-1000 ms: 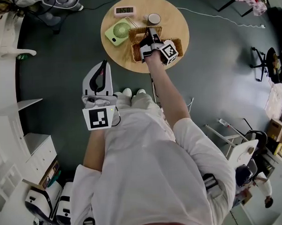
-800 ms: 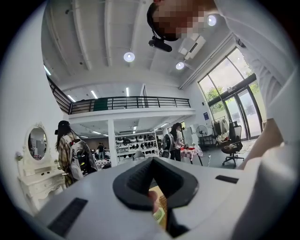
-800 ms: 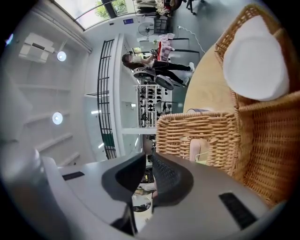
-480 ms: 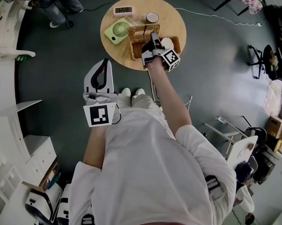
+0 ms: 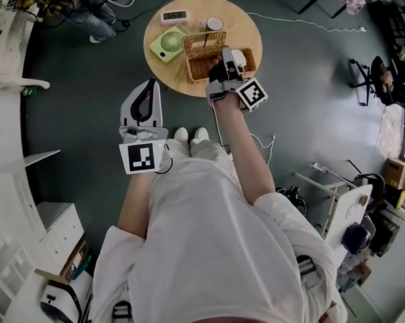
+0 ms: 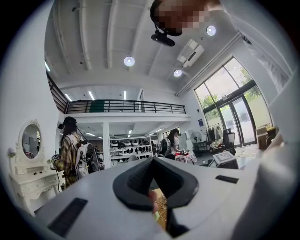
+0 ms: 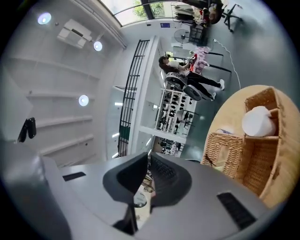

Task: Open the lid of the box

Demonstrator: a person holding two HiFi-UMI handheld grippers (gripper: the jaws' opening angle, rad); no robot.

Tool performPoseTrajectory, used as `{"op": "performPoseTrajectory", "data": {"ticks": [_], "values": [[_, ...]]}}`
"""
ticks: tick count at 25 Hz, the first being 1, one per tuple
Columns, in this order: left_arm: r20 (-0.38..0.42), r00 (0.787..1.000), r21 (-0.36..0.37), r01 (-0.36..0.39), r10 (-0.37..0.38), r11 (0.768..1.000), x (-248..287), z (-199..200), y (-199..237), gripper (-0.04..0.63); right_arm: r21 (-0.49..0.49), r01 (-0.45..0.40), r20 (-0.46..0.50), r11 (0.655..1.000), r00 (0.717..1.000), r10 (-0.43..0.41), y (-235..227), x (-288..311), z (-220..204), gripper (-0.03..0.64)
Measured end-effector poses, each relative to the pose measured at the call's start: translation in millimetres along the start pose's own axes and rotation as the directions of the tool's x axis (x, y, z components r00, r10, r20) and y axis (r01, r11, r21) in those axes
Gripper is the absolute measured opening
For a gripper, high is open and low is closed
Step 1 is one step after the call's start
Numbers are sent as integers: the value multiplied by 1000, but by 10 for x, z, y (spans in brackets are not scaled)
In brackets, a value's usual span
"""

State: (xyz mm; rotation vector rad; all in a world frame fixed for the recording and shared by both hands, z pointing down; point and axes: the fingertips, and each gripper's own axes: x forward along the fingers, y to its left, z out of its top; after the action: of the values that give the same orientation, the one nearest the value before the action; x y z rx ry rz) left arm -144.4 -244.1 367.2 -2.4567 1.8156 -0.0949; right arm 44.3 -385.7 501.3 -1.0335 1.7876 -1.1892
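The wicker box sits on the round wooden table, its lid standing upright at the far side. My right gripper hovers over the box's near right part, beside a white round thing inside it. Its jaws are closing, almost together, with nothing between them. In the right gripper view the raised lid, the box and the white thing lie off to the right. My left gripper is shut and empty, held above the floor short of the table.
A green fan, a small digital clock and a round cup stand on the table behind the box. White shelving lines the left. Chairs and clutter stand at the right. Other people stand in the room's far part.
My right gripper has drawn back a little from the lid toward the table's near right edge. The lid stays upright. My left gripper has barely moved.
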Motion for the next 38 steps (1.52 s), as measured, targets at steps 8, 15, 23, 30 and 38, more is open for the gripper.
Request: {"op": "performPoseTrajectory", "data": {"ticks": [8, 15, 23, 30, 38], "values": [[35, 998, -9, 54, -54, 998, -196, 72, -13, -2, 84, -88, 102, 993, 992, 80, 721, -385, -21, -2], [53, 998, -23, 36, -35, 999, -447, 137, -152, -2, -869, 44, 15, 492, 998, -64, 1503, -833, -152, -2], [61, 998, -21, 12, -11, 1000, -951, 229, -538, -2, -999, 0, -2, 34, 999, -46, 2343, -1664, -499, -3], [86, 996, -4, 4, -4, 1000, -1538, 383, -999, -2, -992, -20, -35, 126, 993, -115, 2392, -2467, -597, -3], [89, 994, -17, 61, -59, 998, -1891, 475, -1215, -2, -993, -13, -25, 118, 994, -102, 2557, -2831, -715, -3]]}}
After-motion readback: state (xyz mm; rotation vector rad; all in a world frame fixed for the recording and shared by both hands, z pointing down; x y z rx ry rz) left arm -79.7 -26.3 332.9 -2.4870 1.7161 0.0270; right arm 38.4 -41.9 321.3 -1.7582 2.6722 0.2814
